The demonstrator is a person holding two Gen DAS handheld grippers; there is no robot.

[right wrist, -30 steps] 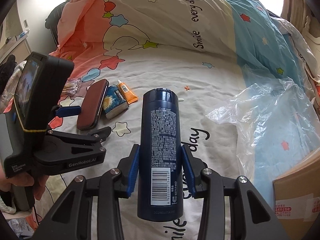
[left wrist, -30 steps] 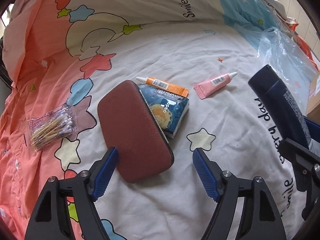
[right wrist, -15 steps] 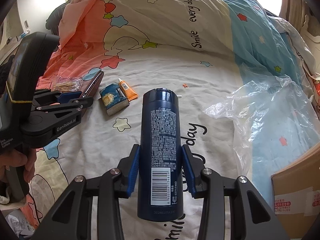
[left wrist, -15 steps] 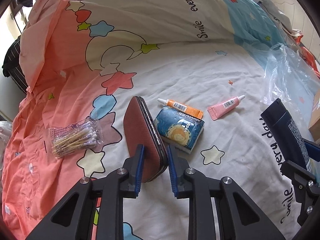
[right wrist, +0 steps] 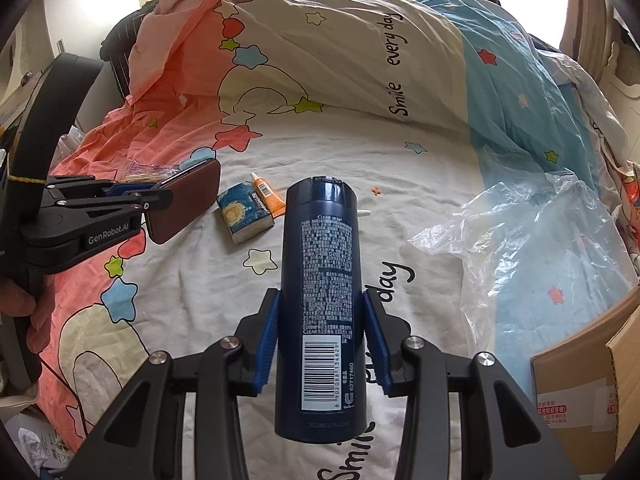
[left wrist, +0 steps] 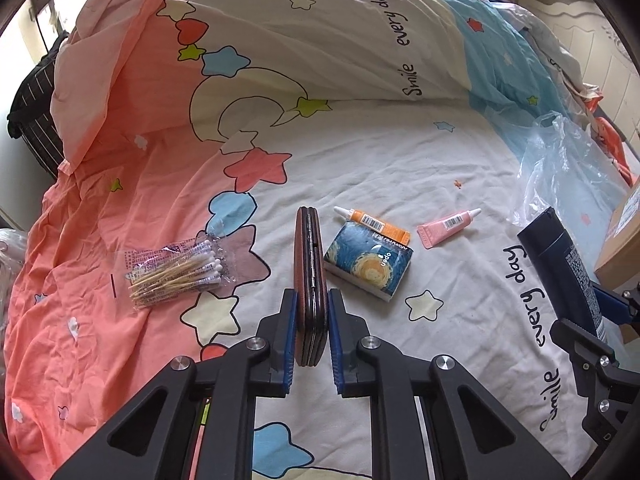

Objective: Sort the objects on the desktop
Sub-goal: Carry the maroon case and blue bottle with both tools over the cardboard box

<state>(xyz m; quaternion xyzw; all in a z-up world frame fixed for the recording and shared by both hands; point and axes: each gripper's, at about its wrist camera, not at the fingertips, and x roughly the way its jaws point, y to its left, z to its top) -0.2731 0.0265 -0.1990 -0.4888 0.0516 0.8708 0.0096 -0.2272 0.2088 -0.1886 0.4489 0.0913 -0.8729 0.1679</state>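
Note:
My left gripper (left wrist: 312,320) is shut on a brown glasses case (left wrist: 307,264), held on edge and lifted above the bedsheet; it also shows in the right wrist view (right wrist: 184,204). My right gripper (right wrist: 322,336) is shut on a dark blue bottle (right wrist: 320,280), which appears at the right edge of the left wrist view (left wrist: 560,272). On the sheet lie a blue tissue pack (left wrist: 368,260), an orange tube (left wrist: 374,222), a pink tube (left wrist: 446,226) and a bag of cotton swabs (left wrist: 176,270).
A clear plastic bag (right wrist: 532,236) lies on the right of the bed. A cardboard box (right wrist: 584,384) stands at the lower right. The duvet (right wrist: 320,40) rises in a fold at the back. A dark striped bag (left wrist: 36,104) sits off the bed's left side.
My left gripper closed on the glasses case, turned it on edge and lifted it off the sheet. The right gripper keeps holding the bottle, nearly still.

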